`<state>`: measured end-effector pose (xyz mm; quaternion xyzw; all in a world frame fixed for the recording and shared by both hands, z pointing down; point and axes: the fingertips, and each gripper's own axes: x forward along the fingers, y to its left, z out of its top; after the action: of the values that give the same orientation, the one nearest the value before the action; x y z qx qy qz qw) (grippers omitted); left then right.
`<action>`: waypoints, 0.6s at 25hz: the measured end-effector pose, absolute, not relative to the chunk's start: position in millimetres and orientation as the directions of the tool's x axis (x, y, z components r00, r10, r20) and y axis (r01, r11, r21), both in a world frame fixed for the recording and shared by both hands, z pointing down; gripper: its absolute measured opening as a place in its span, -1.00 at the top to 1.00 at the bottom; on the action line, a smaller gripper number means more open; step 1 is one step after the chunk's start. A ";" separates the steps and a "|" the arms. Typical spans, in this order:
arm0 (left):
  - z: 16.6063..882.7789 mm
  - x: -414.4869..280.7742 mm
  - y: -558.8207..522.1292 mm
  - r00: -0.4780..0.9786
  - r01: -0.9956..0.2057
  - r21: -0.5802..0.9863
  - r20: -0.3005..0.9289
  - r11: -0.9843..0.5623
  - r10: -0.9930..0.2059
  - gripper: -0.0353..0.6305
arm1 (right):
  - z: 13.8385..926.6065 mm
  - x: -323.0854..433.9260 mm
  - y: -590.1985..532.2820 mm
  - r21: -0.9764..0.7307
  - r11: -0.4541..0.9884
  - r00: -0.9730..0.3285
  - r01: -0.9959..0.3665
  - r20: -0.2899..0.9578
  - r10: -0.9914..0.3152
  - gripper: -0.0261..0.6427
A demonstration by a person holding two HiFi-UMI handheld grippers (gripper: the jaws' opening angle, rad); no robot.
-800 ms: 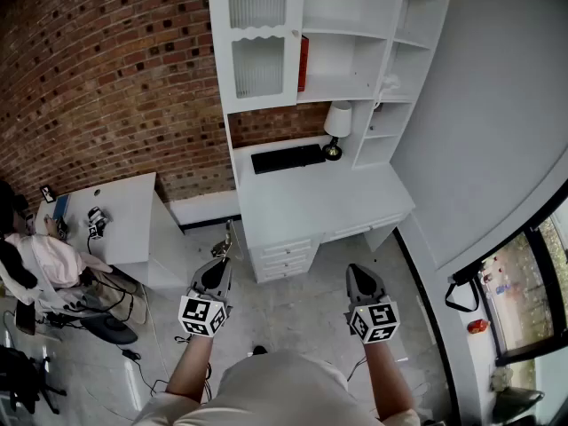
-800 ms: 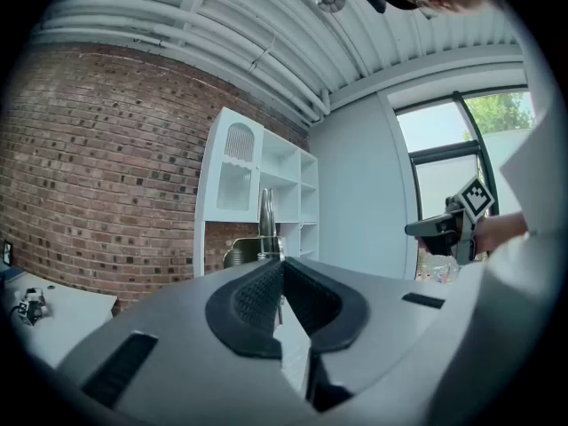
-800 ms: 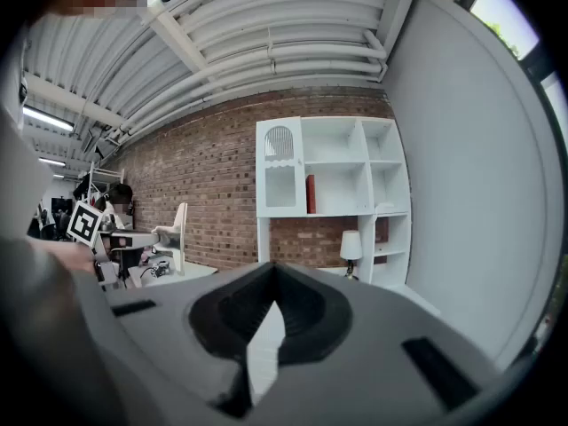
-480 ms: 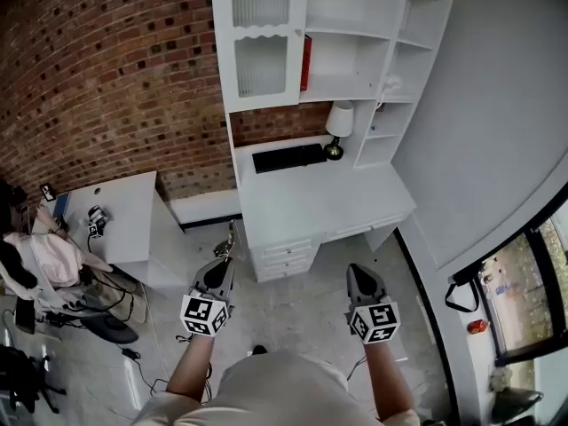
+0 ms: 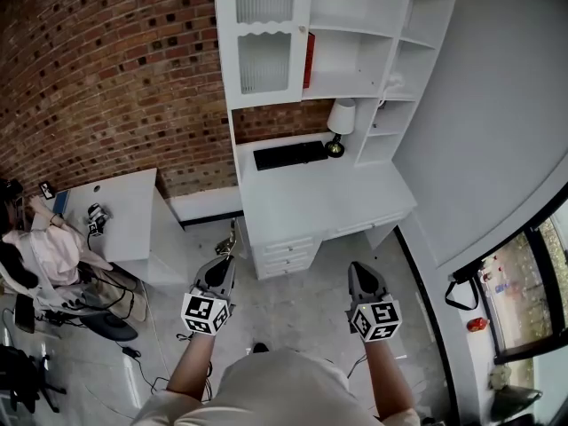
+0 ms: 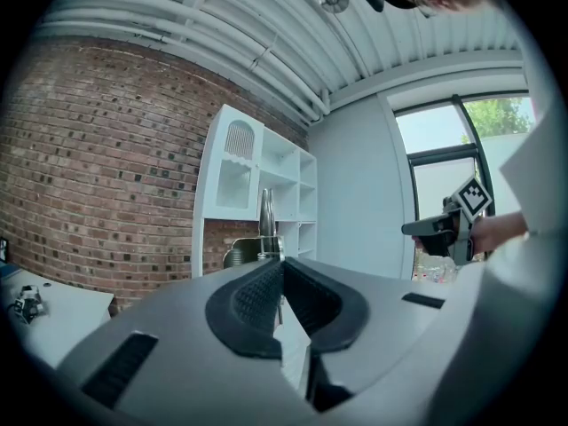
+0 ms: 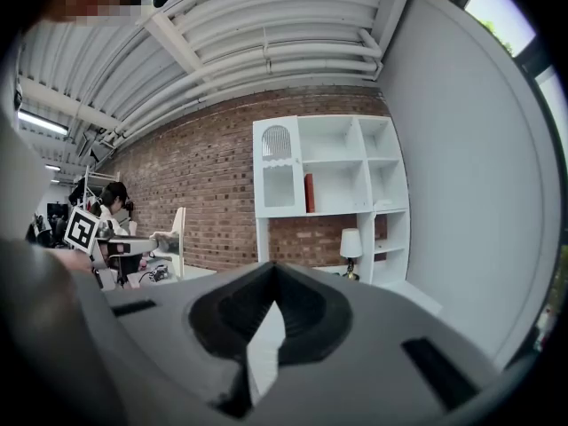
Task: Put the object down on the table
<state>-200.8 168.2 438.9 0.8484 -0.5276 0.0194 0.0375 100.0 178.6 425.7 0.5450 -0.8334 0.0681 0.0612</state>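
left gripper (image 6: 281,263) jaws are clamping shut on a thin metal utensil (image 6: 266,220), with its stem sticking out past the tips. right gripper (image 7: 272,269) jaws are sitting closed and empty. Nothing is moving versus a moment ago. The white worktop (image 5: 319,201) is lying well ahead of both jaws, so the put-down isn't starting yet.
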 end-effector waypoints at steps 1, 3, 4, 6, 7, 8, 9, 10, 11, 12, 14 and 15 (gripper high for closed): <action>439.4 -202.8 168.4 0.443 -0.896 0.046 0.073 -0.441 -0.893 0.89 | 426.6 97.6 178.7 -0.048 0.397 -0.399 -0.917 0.179 -0.899 0.92; 440.7 -208.0 168.1 0.443 -0.896 0.050 0.075 -0.440 -0.893 0.89 | 428.8 91.1 178.3 -0.049 0.399 -0.401 -0.916 0.186 -0.897 0.92; 441.4 -210.9 167.5 0.443 -0.897 0.051 0.076 -0.440 -0.893 0.89 | 429.8 87.8 177.8 -0.048 0.400 -0.402 -0.915 0.189 -0.896 0.92; 443.2 -215.9 166.3 0.444 -0.896 0.053 0.077 -0.441 -0.893 0.89 | 431.7 82.0 176.9 -0.045 0.402 -0.402 -0.915 0.193 -0.895 0.92; 444.1 -218.1 165.9 0.445 -0.895 0.054 0.078 -0.442 -0.892 0.89 | 432.5 79.7 176.6 -0.043 0.401 -0.402 -0.915 0.195 -0.895 0.92; 444.9 -220.2 165.6 0.446 -0.895 0.055 0.080 -0.443 -0.891 0.89 | 433.2 77.6 176.3 -0.043 0.400 -0.400 -0.916 0.197 -0.895 0.92; 445.5 -222.3 165.0 0.448 -0.894 0.056 0.081 -0.445 -0.890 0.89 | 433.6 75.6 175.9 -0.043 0.398 -0.398 -0.916 0.198 -0.896 0.92; 445.8 -224.5 164.2 0.449 -0.893 0.058 0.082 -0.446 -0.890 0.89 | 434.0 73.3 175.3 -0.044 0.396 -0.396 -0.917 0.199 -0.896 0.92; 445.9 -227.1 163.1 0.451 -0.893 0.059 0.082 -0.447 -0.889 0.89 | 434.6 70.8 174.4 -0.044 0.393 -0.393 -0.919 0.200 -0.897 0.92; 446.0 -229.9 161.7 0.452 -0.892 0.059 0.083 -0.448 -0.888 0.89 | 435.5 67.8 173.4 -0.044 0.390 -0.390 -0.920 0.203 -0.898 0.92; 446.2 -235.7 158.9 0.455 -0.890 0.058 0.084 -0.452 -0.886 0.89 | 438.0 61.4 171.4 -0.039 0.383 -0.382 -0.923 0.212 -0.899 0.92; 446.4 -238.4 157.5 0.458 -0.889 0.058 0.085 -0.454 -0.885 0.89 | 439.2 58.2 170.6 -0.038 0.381 -0.380 -0.924 0.216 -0.899 0.92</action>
<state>-238.4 157.5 446.4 0.8525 -0.5203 0.0210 0.0470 58.2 170.6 439.2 0.5510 -0.8272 0.0761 0.0797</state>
